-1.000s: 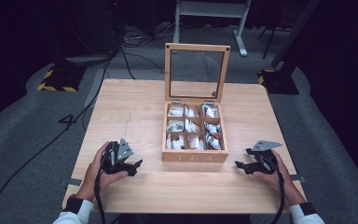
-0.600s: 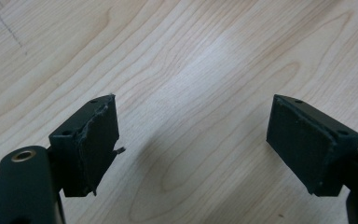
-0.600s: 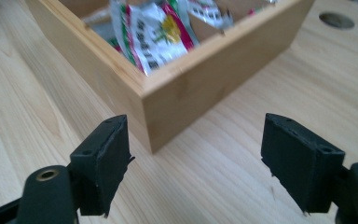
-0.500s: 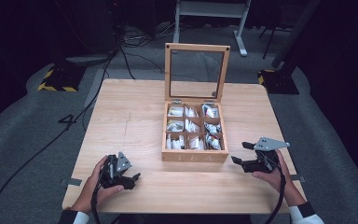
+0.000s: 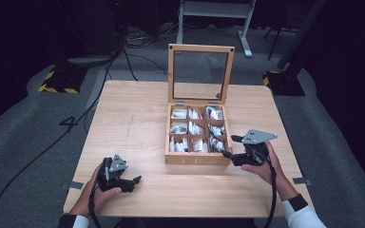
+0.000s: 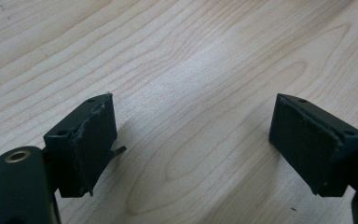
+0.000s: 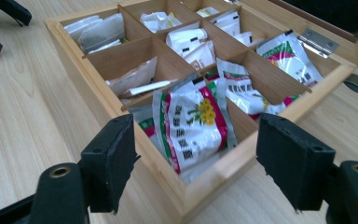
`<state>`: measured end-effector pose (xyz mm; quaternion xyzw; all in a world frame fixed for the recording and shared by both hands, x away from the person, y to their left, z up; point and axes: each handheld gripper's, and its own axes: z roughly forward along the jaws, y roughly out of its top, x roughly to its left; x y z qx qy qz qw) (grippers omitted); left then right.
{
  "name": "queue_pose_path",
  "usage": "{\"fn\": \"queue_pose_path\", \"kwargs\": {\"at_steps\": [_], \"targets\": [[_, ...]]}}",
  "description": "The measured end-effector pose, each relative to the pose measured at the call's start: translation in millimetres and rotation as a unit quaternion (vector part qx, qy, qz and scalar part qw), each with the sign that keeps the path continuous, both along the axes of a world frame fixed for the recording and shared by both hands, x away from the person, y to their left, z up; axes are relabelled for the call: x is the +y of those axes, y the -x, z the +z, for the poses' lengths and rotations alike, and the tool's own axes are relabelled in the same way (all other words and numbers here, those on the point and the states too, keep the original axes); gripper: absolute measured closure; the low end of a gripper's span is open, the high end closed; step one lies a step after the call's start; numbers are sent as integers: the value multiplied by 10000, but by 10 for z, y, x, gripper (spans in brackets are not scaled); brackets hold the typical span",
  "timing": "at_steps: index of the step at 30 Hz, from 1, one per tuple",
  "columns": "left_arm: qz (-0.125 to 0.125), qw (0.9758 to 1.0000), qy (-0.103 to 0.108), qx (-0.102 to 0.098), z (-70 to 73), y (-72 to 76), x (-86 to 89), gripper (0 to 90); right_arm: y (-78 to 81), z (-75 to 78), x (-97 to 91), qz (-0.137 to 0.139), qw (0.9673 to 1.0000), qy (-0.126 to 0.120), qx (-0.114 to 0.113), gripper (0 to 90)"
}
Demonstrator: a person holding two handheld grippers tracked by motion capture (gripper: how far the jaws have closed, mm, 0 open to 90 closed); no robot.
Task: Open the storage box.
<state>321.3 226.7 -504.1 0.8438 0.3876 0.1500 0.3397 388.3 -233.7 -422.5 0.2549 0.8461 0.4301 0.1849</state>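
A wooden tea box (image 5: 197,160) stands mid-table, its glass lid (image 5: 171,71) upright, its compartments holding several sachets. My right gripper (image 5: 229,146) hovers at the box's front right corner. It is open and its jaws have just been closing a little. In the right gripper view the box wall (image 7: 81,79) and a red-and-green sachet (image 7: 191,121) lie beyond the gap of the right gripper (image 7: 196,158), and neither pad touches anything. My left gripper (image 5: 132,183) rests low at the table's near left. It is open, just slightly wider, over bare wood, as the left gripper (image 6: 191,135) shows.
The light wooden table (image 5: 133,123) has bare room left of the box. Dark floor with cables (image 5: 38,156) and a metal stand (image 5: 214,9) surrounds it. The person's forearms come in from the near edge.
My right gripper has risen and moved left to the box's front right corner, its jaws narrowing slightly. My left gripper has sunk a little toward the near edge.
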Motion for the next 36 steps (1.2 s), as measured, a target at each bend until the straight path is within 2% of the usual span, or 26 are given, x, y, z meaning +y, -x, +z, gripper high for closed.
{"fn": "queue_pose_path", "kwargs": {"at_steps": [6, 11, 13, 16, 18, 20, 23, 24, 26, 28, 29, 30, 32, 36], "targets": [[27, 10000, 0, -3, 0, 5, -2, 154, -113, -42, 145, 164, 9998, 24, 142, 292], [97, 10000, -2, 18, 1, 26, 0, 154, -166, -74, 223, 199, 9996, 88, 159, 304], [86, 10000, 8, 2, -2, 51, 18, 154, -199, -103, 275, 147, 9996, 204, 158, 316], [90, 10000, 33, 8, -5, 73, 32, 154, -216, -119, 287, 129, 9996, 202, 176, 332], [75, 10000, -22, -24, 0, 82, 48, 154, -238, -129, 291, 66, 9995, 271, 151, 351], [91, 10000, 0, 5, -1, 99, 56, 154, -264, -153, 289, -24, 9990, 411, 144, 372], [99, 9999, 1, 21, 1, 128, 75, 154, -297, -178, 244, 62, 9988, 391, 299, 448], [99, 9999, 1, 21, 1, 128, 75, 154, -297, -178, 244, 62, 9988, 391, 299, 448], [89, 10000, -27, -20, 1, 138, 90, 154, -294, -178, 255, 211, 9982, 488, 290, 544], [120, 9999, 23, 15, -3, 146, 85, 154, -286, -175, 266, 264, 9978, 531, 291, 576], [115, 9999, 23, 14, -3, 149, 88, 154, -269, -173, 291, 367, 9971, 601, 285, 680], [115, 9999, 23, 14, -3, 149, 88, 154, -269, -173, 291, 367, 9971, 601, 285, 680], [125, 9999, 14, 16, -2, 152, 90, 154, -265, -191, 315, 461, 9963, 611, 382, 762], [123, 9999, 16, 21, -1, 154, 91, 154, -278, -189, 302, 441, 9964, 540, 482, 796]]}}
